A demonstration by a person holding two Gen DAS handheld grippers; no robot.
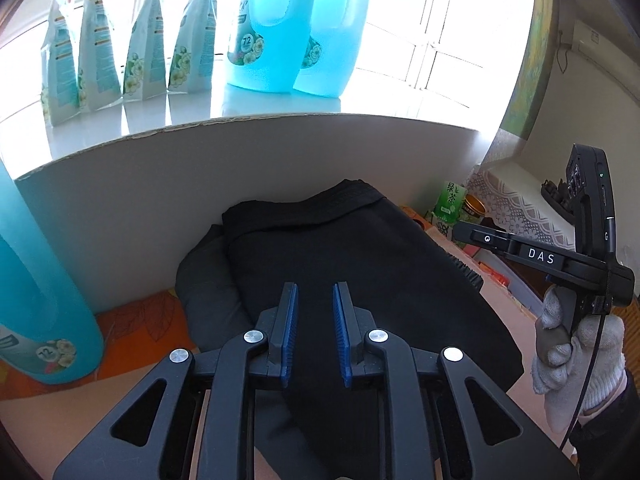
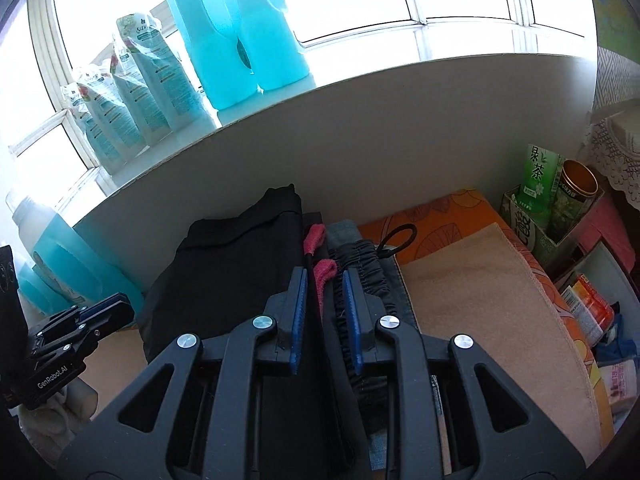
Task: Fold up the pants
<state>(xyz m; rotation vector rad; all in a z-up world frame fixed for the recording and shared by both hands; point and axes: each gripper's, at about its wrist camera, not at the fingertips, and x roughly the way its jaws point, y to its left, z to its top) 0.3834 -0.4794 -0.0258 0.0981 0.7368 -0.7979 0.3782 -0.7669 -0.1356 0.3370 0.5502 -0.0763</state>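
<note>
Nearest the viewer, the left gripper (image 1: 316, 334) hovers over the folded black pants (image 1: 360, 272), its blue-padded fingers (image 1: 290, 332) a narrow gap apart and pinching nothing. The pants lie as a thick bundle on the surface (image 2: 480, 280), pushed up against the white wall (image 1: 160, 208) under the windowsill (image 1: 120, 128). To their right sits a second pile of dark clothes (image 2: 360, 264) with a gathered waistband and a red-tipped drawstring (image 2: 316, 236). The right gripper (image 2: 325, 316) hangs above that pile, held by a white-gloved hand (image 1: 576, 344); its fingers are likewise slightly parted and empty.

The fold looks finished, so the step in hand is probably tidying. To do it well, press the bundle flat from above and square its edges without lifting a layer, keeping the fingers clear of the neighbouring drawstring.

Containers, left to right: refill pouches (image 1: 104, 52) stand sealed on the sill; beside them two jugs (image 1: 276, 24) hold blue liquid nearly to the top; at far right a small box (image 2: 536, 224) holds a green tea carton (image 2: 538, 176) and a gold-rimmed tin (image 2: 576, 188), contents unseen.
</note>
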